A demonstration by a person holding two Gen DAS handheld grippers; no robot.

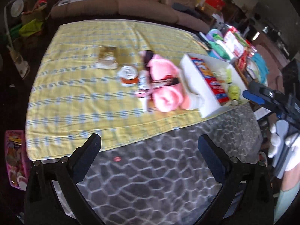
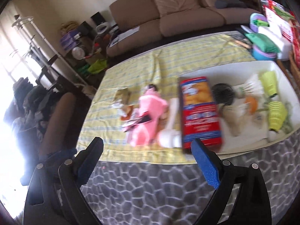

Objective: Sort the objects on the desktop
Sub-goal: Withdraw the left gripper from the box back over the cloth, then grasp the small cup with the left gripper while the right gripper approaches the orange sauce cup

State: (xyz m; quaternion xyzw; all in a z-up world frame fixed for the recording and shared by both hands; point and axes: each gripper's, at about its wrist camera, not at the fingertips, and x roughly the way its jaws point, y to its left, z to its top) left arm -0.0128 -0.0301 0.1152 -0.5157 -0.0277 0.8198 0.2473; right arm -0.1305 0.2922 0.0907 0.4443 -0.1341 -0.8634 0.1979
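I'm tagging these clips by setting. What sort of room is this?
Most likely a home living room: a brown sofa stands behind the low table, which is spread with a yellow striped cloth, and household clutter is piled along the wall.

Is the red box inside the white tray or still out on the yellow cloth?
Inside. The red box lies flat in the white tray, against its left wall, with the pink cloth outside on the yellow cloth.

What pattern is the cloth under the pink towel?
Yellow cloth with pale blue stripes; clearest in the left wrist view.
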